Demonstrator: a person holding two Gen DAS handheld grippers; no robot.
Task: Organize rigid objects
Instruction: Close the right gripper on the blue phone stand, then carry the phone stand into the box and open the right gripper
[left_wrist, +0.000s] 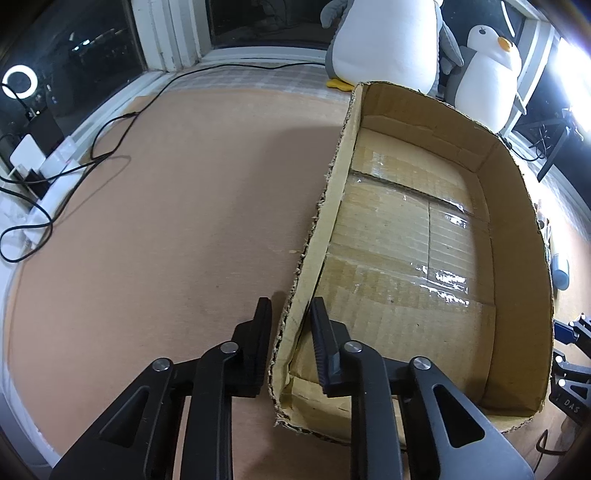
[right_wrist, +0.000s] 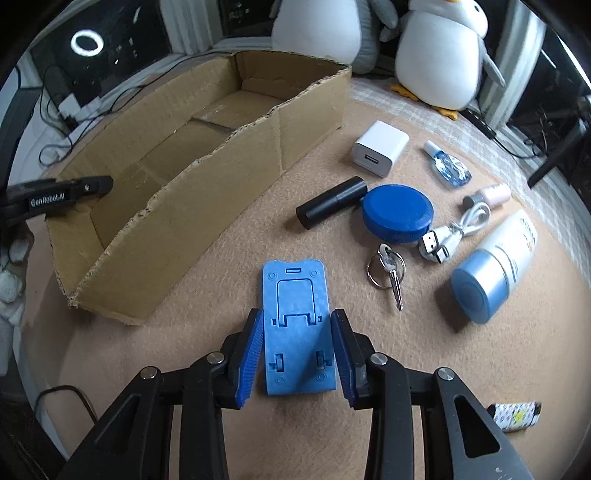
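An open, empty cardboard box (left_wrist: 517, 229) (right_wrist: 236, 162) sits on the tan mat. My left gripper (left_wrist: 290, 314) straddles the box's near left wall, one finger outside and one inside, with a small gap still showing either side of the wall. It also shows in the right wrist view (right_wrist: 74, 190) at the box's left end. My right gripper (right_wrist: 297, 321) is open around a flat blue phone stand (right_wrist: 297, 332) lying on the mat, fingers beside its edges. To the right lie a white charger (right_wrist: 380, 153), black tube (right_wrist: 330, 201), blue round case (right_wrist: 397, 212), keys (right_wrist: 389, 267).
Further right lie a white USB cable (right_wrist: 456, 230), a lotion tube with a blue cap (right_wrist: 495, 266), a small clear bottle (right_wrist: 448, 164), a small pink bottle (right_wrist: 487, 195) and a lighter (right_wrist: 515, 415). Penguin plush toys (right_wrist: 439, 51) stand behind. Black cables (left_wrist: 74, 162) trail at the left.
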